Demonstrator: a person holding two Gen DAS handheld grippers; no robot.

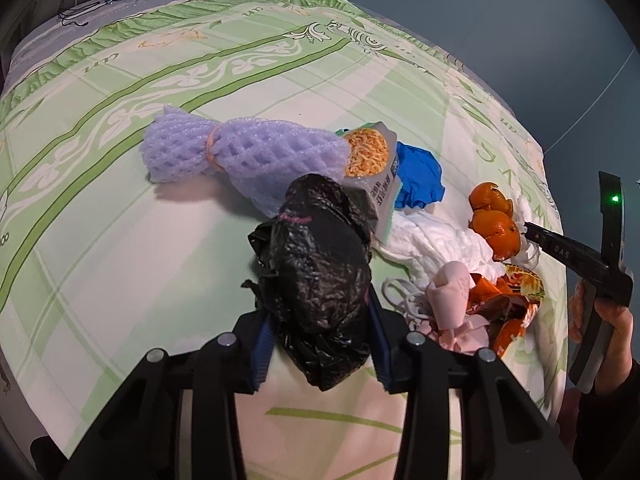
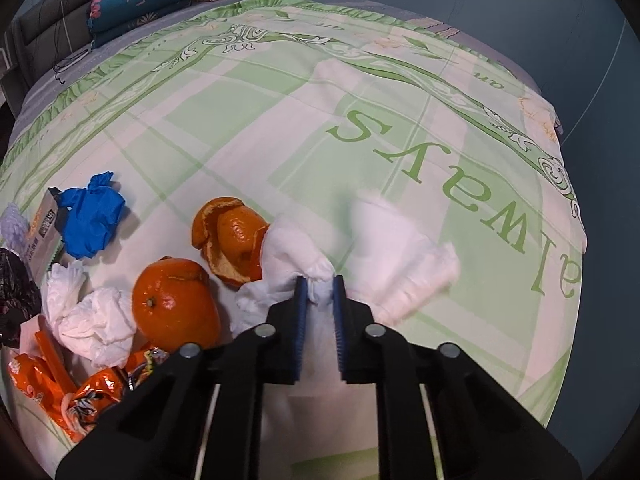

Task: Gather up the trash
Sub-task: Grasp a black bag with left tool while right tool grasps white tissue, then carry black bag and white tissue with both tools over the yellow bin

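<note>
L tongs [image 1: 320, 316] were clamped on a black bag [image 1: 316, 276], held up over the bed [image 1: 120, 208], prob. to serve as the sack for the rest. R tongs [image 2: 320, 292] were pinched narrow on a white tissue [image 2: 384, 252], which fanned out to both sides of the pads; looked like it was just lifting, edges blurred. Rest of the trash lay in a heap w/in reach: left of R tongs, orange peel [image 2: 228, 236], an orange [image 2: 176, 304], another tissue wad [image 2: 92, 320], orange wrappers [image 2: 60, 392], blue glove [image 2: 90, 220]. Beyond L tongs: purple foam net [image 1: 236, 152], noodle pack [image 1: 372, 172]. Heap kept tight, likely so each grab is short.
</note>
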